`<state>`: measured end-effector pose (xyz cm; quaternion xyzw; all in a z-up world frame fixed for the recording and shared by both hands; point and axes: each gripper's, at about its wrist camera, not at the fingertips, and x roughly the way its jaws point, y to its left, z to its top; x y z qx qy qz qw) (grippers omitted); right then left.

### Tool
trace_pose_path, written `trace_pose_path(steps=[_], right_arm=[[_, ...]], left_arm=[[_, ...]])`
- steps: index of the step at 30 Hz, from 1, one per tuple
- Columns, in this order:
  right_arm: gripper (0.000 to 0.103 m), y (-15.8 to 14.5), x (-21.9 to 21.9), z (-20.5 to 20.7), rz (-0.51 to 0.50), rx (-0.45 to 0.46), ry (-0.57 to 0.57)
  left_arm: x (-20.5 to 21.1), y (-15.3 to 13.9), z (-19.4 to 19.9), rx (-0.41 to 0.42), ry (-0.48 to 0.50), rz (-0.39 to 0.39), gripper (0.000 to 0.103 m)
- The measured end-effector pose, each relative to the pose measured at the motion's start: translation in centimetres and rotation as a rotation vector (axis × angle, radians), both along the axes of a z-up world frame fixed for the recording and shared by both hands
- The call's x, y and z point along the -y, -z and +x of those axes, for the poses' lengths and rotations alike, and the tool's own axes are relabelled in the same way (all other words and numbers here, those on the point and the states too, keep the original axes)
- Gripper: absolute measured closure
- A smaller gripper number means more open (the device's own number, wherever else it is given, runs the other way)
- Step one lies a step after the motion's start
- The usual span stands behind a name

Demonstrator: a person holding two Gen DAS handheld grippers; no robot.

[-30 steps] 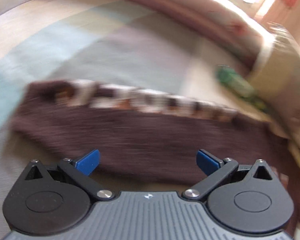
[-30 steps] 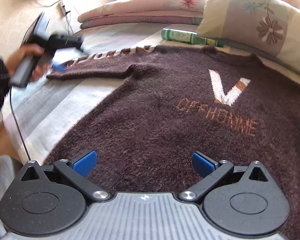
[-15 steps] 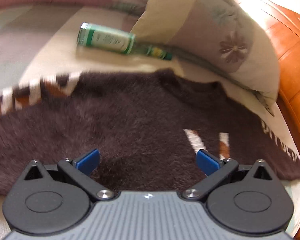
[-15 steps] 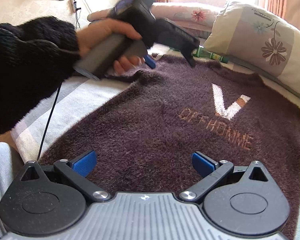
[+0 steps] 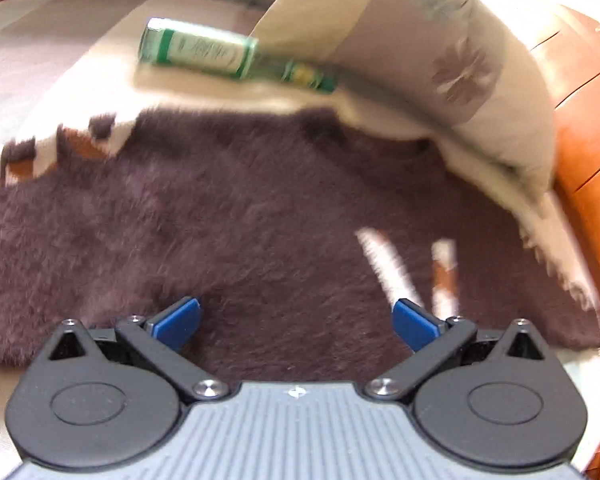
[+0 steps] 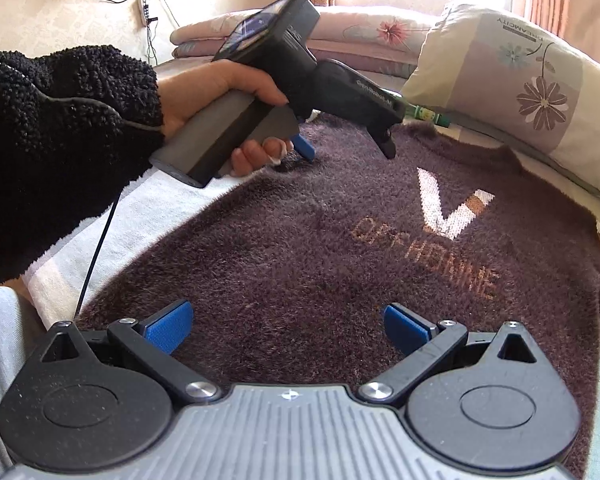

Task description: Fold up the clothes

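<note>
Left gripper point(image 6: 342, 152), jaws apart, hovers nearer the sweater point(image 6: 320, 248) shoulder, apparently; right gripper point(image 6: 287, 326), also spread, at the hem.

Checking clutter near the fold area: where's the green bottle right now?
In the left wrist view, the green bottle lies on its side on the bed, upper centre, just beyond the brown sweater, its neck toward the floral pillow.

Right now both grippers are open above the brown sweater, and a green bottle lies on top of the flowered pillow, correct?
Not quite. The green bottle lies on the bed beside the flowered pillow, not on top, as the left wrist view shows. The left gripper and right gripper are open above the brown sweater.
</note>
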<state>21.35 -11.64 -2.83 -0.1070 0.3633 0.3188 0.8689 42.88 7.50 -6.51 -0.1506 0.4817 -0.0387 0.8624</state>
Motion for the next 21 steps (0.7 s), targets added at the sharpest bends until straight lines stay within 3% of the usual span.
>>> trace_pose_path(steps=[5, 17, 21], right_arm=[[0.000, 0.2, 0.4, 0.5, -0.002, 0.001, 0.015], [0.000, -0.3, 1.4, 1.0, -0.022, 0.062, 0.043], [0.000, 0.4, 2.7, 2.6, -0.023, 0.032, 0.128]], left_arm=[[1.1, -0.5, -1.4, -0.015, 0.008, 0.071, 0.001], [2.7, -13.0, -9.1, 0.062, 0.003, 0.182, 0.001], [3.4, -14.2, -12.7, 0.081, 0.033, 0.191, 0.001]])
